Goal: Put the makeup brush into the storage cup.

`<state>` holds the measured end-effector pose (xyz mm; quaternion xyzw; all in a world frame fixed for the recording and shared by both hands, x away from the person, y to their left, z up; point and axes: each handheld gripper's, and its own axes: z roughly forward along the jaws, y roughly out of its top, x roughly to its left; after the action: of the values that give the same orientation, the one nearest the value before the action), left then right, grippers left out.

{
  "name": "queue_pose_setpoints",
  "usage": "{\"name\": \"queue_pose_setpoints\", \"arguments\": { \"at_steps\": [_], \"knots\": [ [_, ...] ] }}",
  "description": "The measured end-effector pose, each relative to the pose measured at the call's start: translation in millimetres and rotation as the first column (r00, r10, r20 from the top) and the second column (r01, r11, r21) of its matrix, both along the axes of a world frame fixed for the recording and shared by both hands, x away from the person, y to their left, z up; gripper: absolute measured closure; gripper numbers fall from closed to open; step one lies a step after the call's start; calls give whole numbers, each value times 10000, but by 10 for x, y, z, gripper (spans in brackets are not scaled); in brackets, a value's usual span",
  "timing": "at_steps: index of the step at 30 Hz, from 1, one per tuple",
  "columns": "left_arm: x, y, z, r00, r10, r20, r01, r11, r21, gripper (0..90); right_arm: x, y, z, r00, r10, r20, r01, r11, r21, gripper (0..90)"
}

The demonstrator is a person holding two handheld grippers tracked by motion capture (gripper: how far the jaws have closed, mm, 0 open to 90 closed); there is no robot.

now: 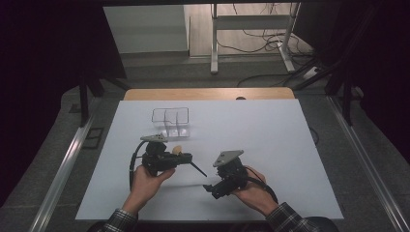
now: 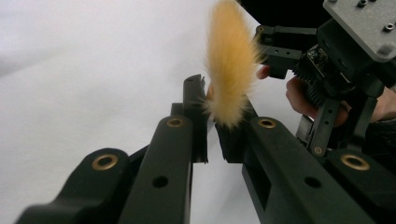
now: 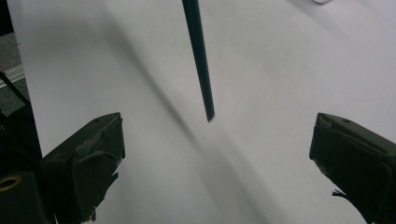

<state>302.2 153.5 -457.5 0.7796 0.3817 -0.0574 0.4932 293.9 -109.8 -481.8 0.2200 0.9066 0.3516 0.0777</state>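
Makeup brush (image 1: pixel 186 158) sat clamped near its tan bristles in the left tongs (image 2: pixel 212 128) above the white desk (image 1: pixel 270 140). Right tongs (image 3: pixel 215 154) gaped wide, empty, by its handle tip; stowing it in the clear organizer (image 1: pixel 170 122) probably came next.

The work surface is a white sheet (image 1: pixel 251 125) laid over a wooden table (image 1: pixel 208 94), bordered by grey carpeted floor (image 1: pixel 58 159) and metal rails (image 1: pixel 63 169). Beyond the table, a white-legged desk frame (image 1: pixel 251 29) stands among loose cables (image 1: pixel 263 41). Dark drapes (image 1: pixel 43 58) enclose both sides.
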Motion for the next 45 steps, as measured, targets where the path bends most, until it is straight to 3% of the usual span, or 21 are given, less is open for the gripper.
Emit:
{"name": "queue_pose_setpoints", "arguments": {
  "at_steps": [7, 22, 33, 45],
  "knots": [
    [-6, 39, 13, 9996, 68, 273, -73, 9998, 173, 831, 25, -97, 10, 10000, -89, 28, 89, 9999, -52, 23],
    [-27, 148, 20, 9983, 348, 469, -364, 9988, 330, 830, 45, -239, 11, 9996, -268, 102, 270, 9995, -187, 9],
    [-44, 203, 21, 9963, 523, 681, -575, 9954, 762, 830, 39, -314, -4, 9991, -241, 336, 261, 9978, -609, 3],
    [-64, 292, 30, 9925, 743, 974, -855, 9895, 1165, 830, 28, -462, 37, 9981, -461, 399, 484, 9972, -571, 2]
  ]
}}
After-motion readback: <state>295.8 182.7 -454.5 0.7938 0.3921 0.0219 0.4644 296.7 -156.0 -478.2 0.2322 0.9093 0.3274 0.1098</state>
